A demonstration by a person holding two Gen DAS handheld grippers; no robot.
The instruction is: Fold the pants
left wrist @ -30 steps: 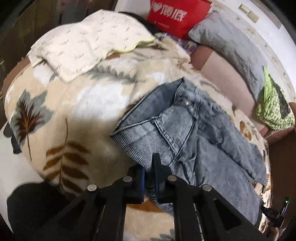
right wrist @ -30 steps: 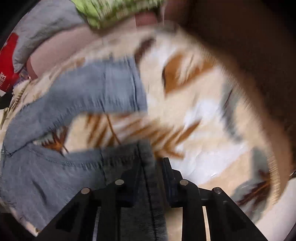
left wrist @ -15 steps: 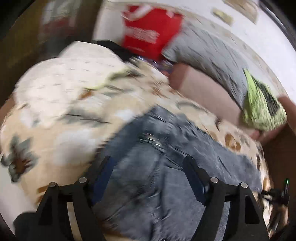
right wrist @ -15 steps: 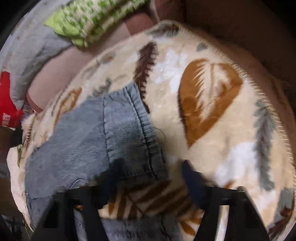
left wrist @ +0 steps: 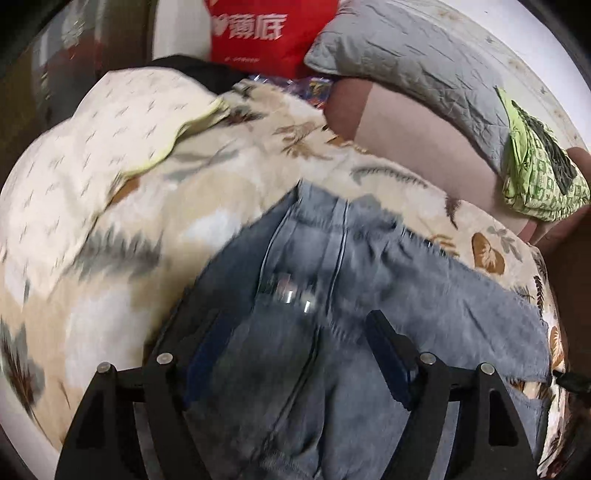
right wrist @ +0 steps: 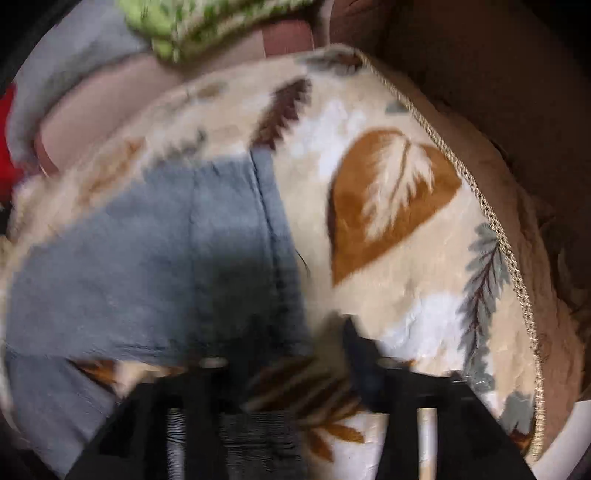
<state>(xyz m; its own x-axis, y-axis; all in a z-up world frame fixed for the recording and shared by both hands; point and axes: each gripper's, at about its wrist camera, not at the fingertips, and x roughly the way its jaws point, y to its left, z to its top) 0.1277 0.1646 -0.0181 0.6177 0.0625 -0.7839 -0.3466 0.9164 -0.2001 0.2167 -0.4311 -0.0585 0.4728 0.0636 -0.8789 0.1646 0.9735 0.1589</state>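
The faded grey-blue denim pants are lying folded lengthwise on the cream leaf-patterned fleece blanket, the left gripper hovering wide and empty, the right gripper opening, gripping nothing; next grasps should pinch both layers squarely.

Lying ahead of the left gripper: one pair of grey jeans; one leaf-print blanket spreading beneath; one cream quilt resting beyond; one grey pillow; one red bag; one green patterned bundle sitting far right.
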